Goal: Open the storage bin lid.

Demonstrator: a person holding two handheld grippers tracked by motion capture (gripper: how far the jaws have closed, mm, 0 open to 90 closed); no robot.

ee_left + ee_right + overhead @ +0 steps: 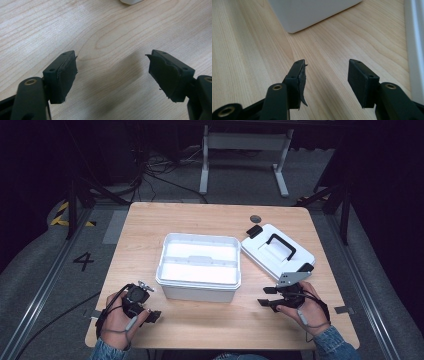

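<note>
A white open box with an inner tray stands in the middle of the wooden table. Its white lid, with a black handle and black latches, lies flat to the box's right. My left gripper rests low at the box's front left, open, with bare wood between its jaws. My right gripper sits at the box's front right, just in front of the lid, open and empty. The box's corner shows ahead of it, and the lid's edge at its right.
A small dark round disc lies near the table's far edge. Beyond the table stands a white metal frame, with cables on the floor. A strip of bare wood runs along the table's front edge between my hands.
</note>
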